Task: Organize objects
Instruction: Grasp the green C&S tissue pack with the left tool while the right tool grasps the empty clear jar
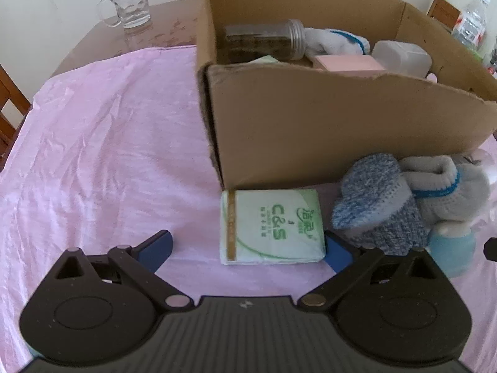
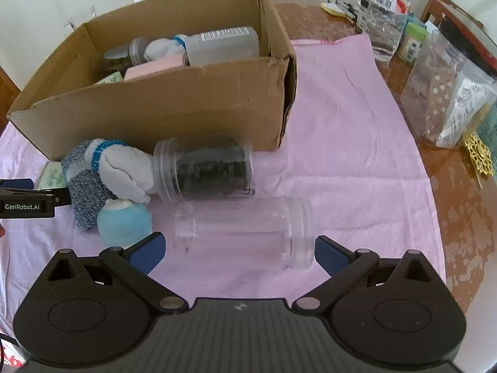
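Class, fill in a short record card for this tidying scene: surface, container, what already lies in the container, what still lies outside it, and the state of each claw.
surface: pink cloth on a brown table
container: open cardboard box
inside box: dark-filled jar, sock, pink pad, white bottle
outside box: tissue pack, socks, blue ball, dark-filled jar lying down, empty clear jar lying down
left claw: open, tissue pack between its fingers
right claw: open, around the empty clear jar

Both grippers, left [image 1: 247, 250] and right [image 2: 239, 253], share one build: black ribbed body, round black housings, angled black linkage arms with silver pivot pins, blue finger pads [image 2: 147, 253]. White "GenRobot.AI" lettering marks the left's side.
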`<state>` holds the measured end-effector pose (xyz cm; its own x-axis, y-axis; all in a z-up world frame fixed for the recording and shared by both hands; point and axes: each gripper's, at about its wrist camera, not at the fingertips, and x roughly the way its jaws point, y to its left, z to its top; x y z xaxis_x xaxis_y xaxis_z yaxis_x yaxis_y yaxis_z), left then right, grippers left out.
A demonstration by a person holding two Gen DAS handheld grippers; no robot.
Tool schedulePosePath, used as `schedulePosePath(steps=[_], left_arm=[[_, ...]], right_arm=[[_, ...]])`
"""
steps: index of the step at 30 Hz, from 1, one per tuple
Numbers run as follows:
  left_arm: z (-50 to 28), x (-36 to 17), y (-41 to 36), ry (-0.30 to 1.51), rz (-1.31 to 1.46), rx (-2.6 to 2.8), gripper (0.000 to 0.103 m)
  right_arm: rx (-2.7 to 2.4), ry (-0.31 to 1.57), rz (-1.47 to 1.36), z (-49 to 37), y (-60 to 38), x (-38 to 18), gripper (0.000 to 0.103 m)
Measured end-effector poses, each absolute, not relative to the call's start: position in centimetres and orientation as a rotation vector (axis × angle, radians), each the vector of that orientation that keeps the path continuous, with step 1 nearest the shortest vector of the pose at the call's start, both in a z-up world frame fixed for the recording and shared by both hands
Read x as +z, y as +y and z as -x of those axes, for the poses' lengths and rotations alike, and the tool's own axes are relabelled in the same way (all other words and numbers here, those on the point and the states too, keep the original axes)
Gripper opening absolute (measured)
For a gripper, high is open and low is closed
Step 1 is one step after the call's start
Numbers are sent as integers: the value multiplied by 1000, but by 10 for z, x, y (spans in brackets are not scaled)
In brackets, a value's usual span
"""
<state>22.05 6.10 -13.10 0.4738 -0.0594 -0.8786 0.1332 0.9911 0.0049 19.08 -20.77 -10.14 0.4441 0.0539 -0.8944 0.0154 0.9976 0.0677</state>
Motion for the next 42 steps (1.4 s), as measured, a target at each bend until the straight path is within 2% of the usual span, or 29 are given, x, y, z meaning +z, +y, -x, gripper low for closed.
schedulePosePath(steps=[17,42], left_arm=[[-220,-132,72,1075,-88,-140,103],[-237,-130,70,1085,-125,-204,101]], right_arm=[[-34,1190,-22,-209,-204,-128,103],[-59,1131,-27,-208,-203,-130,103]])
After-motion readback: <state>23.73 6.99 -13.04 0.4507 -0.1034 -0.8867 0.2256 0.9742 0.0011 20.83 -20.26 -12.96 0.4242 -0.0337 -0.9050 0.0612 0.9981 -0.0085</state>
